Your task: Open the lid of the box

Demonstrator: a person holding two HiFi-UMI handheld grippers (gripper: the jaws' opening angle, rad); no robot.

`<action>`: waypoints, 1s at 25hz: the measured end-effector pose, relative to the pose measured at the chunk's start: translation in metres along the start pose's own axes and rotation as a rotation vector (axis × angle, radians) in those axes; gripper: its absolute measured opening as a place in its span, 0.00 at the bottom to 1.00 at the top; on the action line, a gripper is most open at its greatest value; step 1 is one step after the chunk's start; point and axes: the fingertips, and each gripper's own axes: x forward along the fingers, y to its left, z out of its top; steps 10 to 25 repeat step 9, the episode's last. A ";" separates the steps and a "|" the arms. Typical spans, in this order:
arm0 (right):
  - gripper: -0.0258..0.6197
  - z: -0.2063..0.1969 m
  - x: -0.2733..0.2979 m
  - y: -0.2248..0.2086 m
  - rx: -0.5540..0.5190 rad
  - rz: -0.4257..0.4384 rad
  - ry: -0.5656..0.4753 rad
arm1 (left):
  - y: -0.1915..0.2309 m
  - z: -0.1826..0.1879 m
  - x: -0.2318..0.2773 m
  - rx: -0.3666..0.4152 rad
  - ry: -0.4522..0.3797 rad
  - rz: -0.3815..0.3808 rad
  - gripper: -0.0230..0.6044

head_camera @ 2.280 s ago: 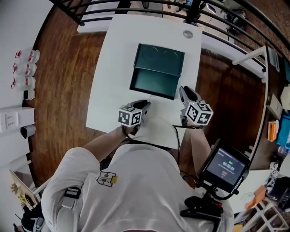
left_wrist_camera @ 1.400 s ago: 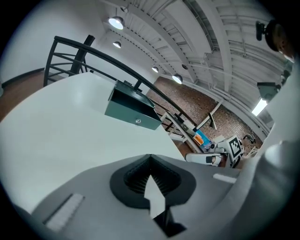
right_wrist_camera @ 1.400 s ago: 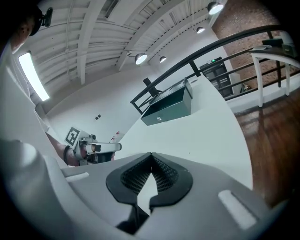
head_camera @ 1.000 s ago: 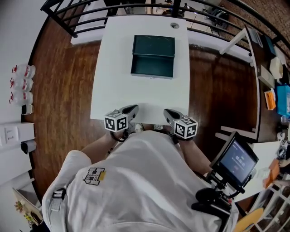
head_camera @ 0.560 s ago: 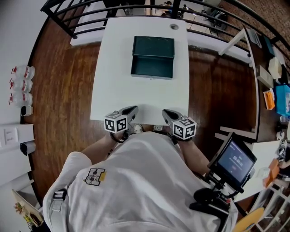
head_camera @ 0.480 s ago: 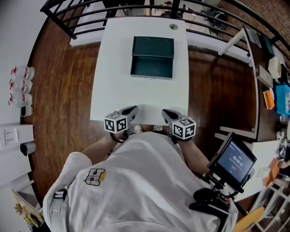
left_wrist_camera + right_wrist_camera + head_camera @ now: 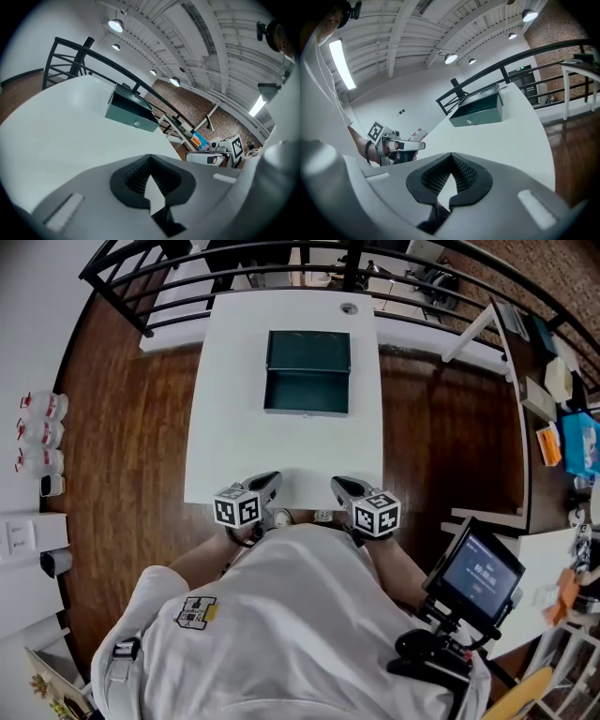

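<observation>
Sitting well inside table (image 7: 230, 427) edges, open box (image 7: 307, 373)

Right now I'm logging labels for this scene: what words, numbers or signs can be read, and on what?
No text is readable.
Screen: lit characters, too small to read.
Green sign: too small to read.
Marker cubes: square patterns only, no words.
Box: no print visible.
</observation>
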 end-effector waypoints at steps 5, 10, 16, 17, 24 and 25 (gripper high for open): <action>0.04 0.000 0.001 -0.001 -0.013 -0.004 0.005 | 0.002 -0.001 -0.001 0.011 0.006 -0.001 0.04; 0.04 0.004 0.003 0.002 -0.013 -0.006 0.002 | 0.002 0.002 -0.005 0.015 0.005 -0.003 0.04; 0.04 0.004 0.003 0.002 -0.013 -0.006 0.002 | 0.002 0.002 -0.005 0.015 0.005 -0.003 0.04; 0.04 0.004 0.003 0.002 -0.013 -0.006 0.002 | 0.002 0.002 -0.005 0.015 0.005 -0.003 0.04; 0.04 0.004 0.003 0.002 -0.013 -0.006 0.002 | 0.002 0.002 -0.005 0.015 0.005 -0.003 0.04; 0.04 0.004 0.003 0.002 -0.013 -0.006 0.002 | 0.002 0.002 -0.005 0.015 0.005 -0.003 0.04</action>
